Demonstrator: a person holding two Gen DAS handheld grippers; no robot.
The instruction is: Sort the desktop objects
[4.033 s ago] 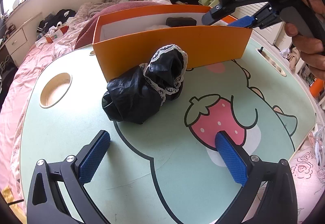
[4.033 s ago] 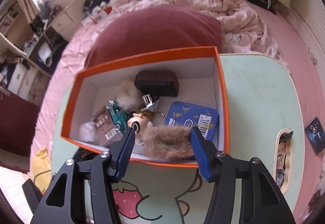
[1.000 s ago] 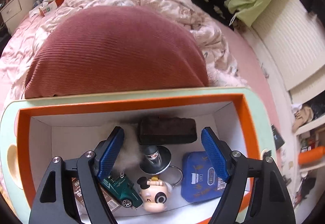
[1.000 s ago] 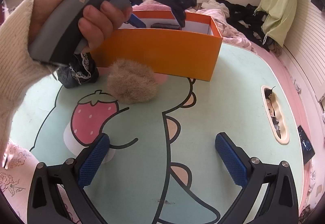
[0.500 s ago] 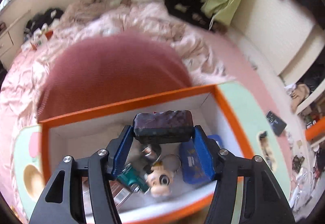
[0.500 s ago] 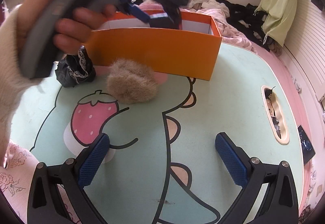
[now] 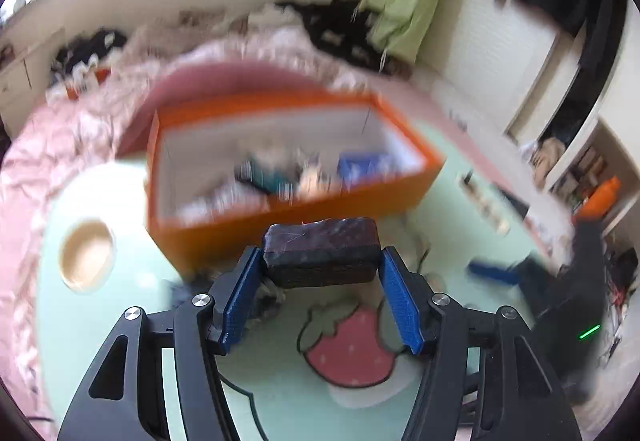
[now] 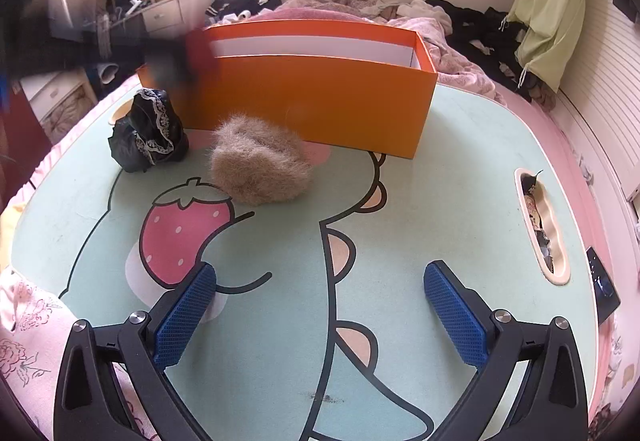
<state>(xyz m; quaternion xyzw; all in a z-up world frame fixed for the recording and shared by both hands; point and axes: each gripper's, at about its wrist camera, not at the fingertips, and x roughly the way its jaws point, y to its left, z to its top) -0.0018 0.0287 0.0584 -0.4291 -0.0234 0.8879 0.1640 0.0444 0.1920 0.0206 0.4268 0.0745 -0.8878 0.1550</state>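
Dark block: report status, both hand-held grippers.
Left hand-held gripper shut on dark block, clear of orange box. Right hand-held gripper open, empty, over table. Nothing blocking.

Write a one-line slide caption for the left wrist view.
Left gripper clamps a dark textured block above the mint cartoon table, in front of the orange box of small items.

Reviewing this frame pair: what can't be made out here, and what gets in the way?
- Left wrist view: contents of the orange box are smeared by motion blur; only blue and teal shapes show.
- Right wrist view: the box's front wall hides its inside.
- Right wrist view: the left hand-held gripper is a dark blur at the box's left corner.
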